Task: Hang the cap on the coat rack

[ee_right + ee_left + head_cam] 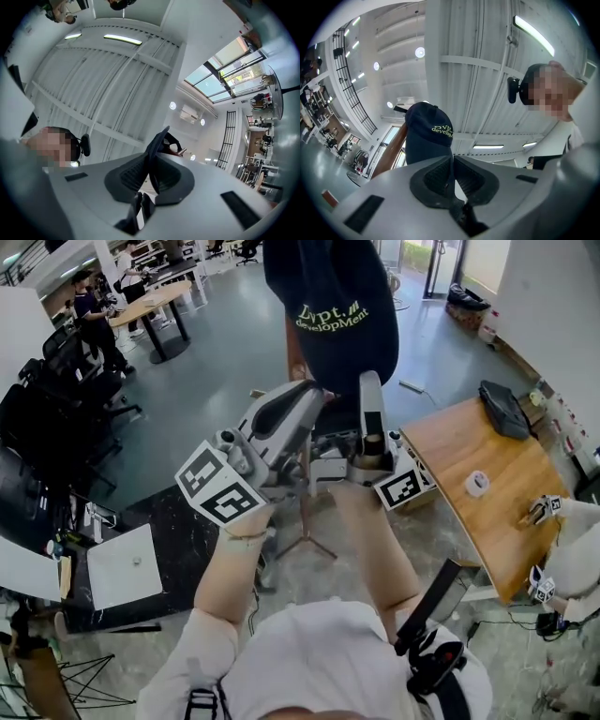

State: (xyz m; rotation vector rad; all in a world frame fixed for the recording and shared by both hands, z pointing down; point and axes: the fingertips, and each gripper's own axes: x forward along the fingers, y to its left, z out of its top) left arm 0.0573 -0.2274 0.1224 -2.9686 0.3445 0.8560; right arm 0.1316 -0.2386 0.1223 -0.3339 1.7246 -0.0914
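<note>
the soft navy cloth cap, stitched with yellow-green letters, is held high beside the round wooden coat rack pole. left gripper pinches its fabric edge; right gripper clamps its thin curved brim.

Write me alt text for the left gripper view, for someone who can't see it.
The left gripper has its jaws shut on the lower edge of a navy cap with yellow-green lettering, which rises above them against a white ceiling. A brown wooden pole slants up to the cap from the left.
</note>
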